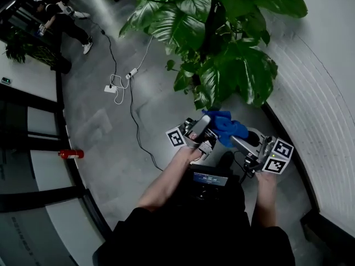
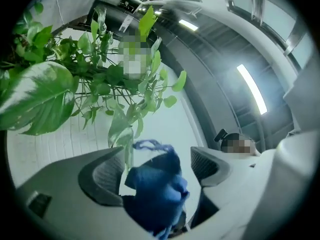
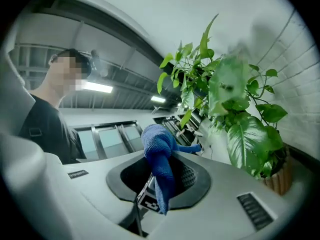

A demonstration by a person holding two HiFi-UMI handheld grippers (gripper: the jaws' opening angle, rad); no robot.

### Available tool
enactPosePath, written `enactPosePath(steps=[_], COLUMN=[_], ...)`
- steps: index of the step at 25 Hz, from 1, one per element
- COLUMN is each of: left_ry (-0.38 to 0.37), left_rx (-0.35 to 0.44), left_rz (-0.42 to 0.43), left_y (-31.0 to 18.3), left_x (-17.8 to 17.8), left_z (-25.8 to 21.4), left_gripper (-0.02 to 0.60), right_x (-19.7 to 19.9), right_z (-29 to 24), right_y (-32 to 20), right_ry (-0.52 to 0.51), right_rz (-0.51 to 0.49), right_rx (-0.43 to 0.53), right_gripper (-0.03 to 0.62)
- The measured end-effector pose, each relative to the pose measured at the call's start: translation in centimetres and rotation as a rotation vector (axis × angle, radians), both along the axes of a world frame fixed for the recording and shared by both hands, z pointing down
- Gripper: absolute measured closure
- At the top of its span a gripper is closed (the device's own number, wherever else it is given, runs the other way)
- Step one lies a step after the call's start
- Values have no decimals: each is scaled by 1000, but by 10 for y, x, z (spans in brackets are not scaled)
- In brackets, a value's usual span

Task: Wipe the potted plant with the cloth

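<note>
The potted plant (image 1: 222,37) spreads large green leaves just ahead of me; its leaves (image 2: 45,94) also fill the left gripper view, and its brown pot (image 3: 280,176) shows at the right gripper view's edge. A blue cloth (image 1: 226,127) is bunched between both gripper tips below the foliage. My right gripper (image 1: 234,139) is shut on the cloth (image 3: 160,169), which bulges above its jaws and hangs down in front. My left gripper (image 1: 209,121) stands open; the cloth (image 2: 155,189) hangs in the gap, with daylight on both sides of it.
A curved white brick wall (image 1: 321,93) runs close along the right behind the plant. Cables and a power strip (image 1: 111,88) lie on the grey floor at left, with a red extinguisher (image 1: 72,154) nearer. Another person (image 1: 61,15) is far off at the top left.
</note>
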State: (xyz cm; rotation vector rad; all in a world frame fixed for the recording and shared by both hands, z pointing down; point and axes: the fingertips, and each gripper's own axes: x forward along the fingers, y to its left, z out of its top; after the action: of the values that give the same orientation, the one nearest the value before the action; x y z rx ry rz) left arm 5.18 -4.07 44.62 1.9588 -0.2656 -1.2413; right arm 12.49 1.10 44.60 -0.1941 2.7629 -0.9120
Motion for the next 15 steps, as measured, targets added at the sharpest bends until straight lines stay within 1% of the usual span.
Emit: enactPosePath(steps=[2,4,8,12,15], left_ry=[-21,-45,-118,-156,-158], left_rx=[-12,-7,9,48,63], left_rz=[28,46,41,49,65], left_y=[15,28,44,79,108], left_x=[-21,-44,-89,-130,-151], left_z=[2,0,-4,-15,-19], left_gripper=[163,163,164,164,164], right_x=[-16,-33,-62,-93,-107], right_z=[-14,-25,-35,-45,-49], right_y=[6,11,20,56,90], right_ry=[-60,-112,-171,-148,-115], right_rz=[59,115,216,294,358], right_rx=[-23,-43,-71,-61,-56], right_gripper=[497,497,497,497,498])
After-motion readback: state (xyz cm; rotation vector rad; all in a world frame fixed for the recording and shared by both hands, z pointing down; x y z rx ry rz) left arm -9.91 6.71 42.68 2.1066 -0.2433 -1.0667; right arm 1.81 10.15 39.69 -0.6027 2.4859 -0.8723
